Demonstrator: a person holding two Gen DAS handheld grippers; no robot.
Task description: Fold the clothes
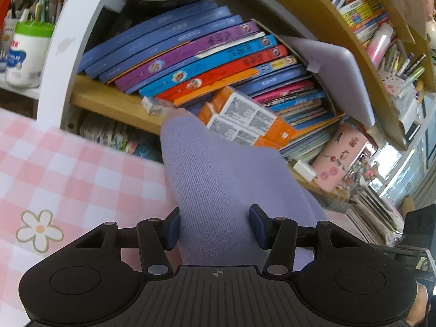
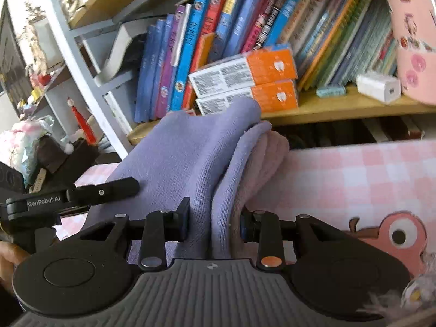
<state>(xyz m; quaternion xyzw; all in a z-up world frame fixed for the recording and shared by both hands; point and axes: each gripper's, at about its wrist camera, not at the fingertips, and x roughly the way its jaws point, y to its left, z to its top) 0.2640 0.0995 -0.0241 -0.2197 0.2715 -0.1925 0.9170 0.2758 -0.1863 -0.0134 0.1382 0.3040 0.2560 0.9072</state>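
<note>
As you lift: purple garment (image 1: 218, 179) above worktop (image 1: 68, 174).
Left hand-held gripper (image 1: 215, 227): pinching garment.
Right hand-held gripper (image 2: 214, 222): pinching garment fold.

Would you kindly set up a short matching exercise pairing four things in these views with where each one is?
Things:
1. purple knit garment
2. orange boxes
3. white charger
4. pink checked cloth

Places:
A. covering the table
B. on the wooden shelf, right of the orange boxes
C. stacked in front of the upright books
D. between the jaws of both grippers

Pairs: 1-D, 2-C, 3-B, 4-A
</note>
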